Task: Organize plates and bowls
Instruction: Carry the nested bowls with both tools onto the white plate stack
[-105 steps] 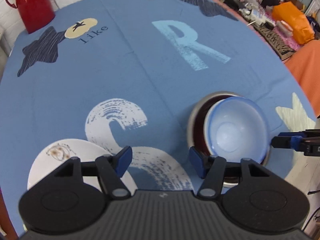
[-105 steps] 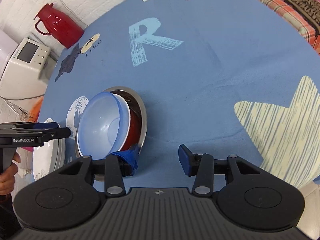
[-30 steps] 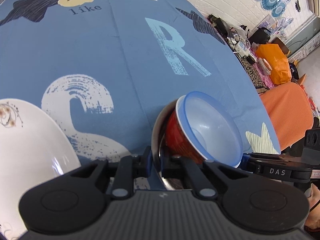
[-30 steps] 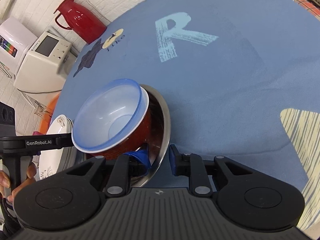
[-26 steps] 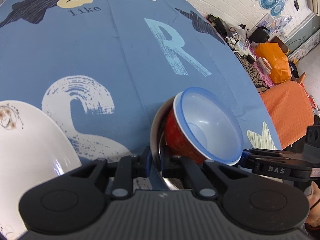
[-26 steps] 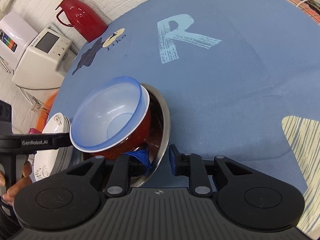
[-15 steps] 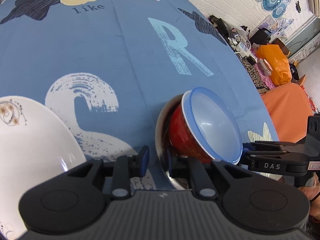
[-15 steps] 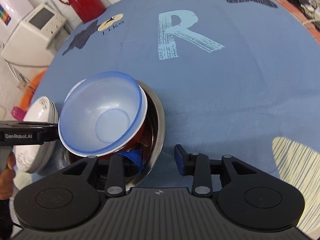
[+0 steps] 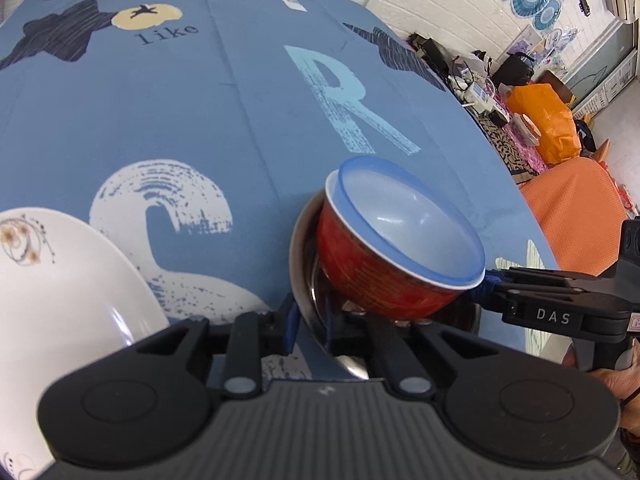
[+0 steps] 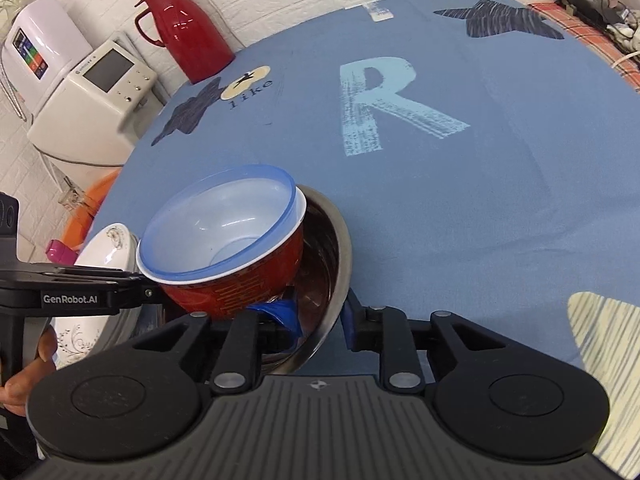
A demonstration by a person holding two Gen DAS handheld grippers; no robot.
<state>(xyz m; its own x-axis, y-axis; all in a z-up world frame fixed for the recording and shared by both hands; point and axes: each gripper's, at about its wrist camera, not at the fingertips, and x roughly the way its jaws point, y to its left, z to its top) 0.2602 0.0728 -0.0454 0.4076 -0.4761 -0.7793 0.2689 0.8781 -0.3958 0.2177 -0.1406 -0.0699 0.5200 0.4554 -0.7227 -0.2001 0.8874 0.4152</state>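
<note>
Steel bowl (image 9: 308, 304) nesting red bowl (image 9: 372, 280) and blue bowl (image 9: 404, 220), rim clamped by both claws: left claw (image 9: 310, 326), right claw (image 10: 320, 316).

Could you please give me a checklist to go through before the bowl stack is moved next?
1. Left gripper straddles the steel bowl rim: ok.
2. Right gripper straddles the rim at another spot: ok.
3. Both grippers clamped firmly: cannot tell.
4. Red bowl sits level in the steel bowl: not ok, it is tilted.
5. Blue bowl nested inside the red bowl: ok.
6. White plates apart from the steel bowl: cannot tell.
</note>
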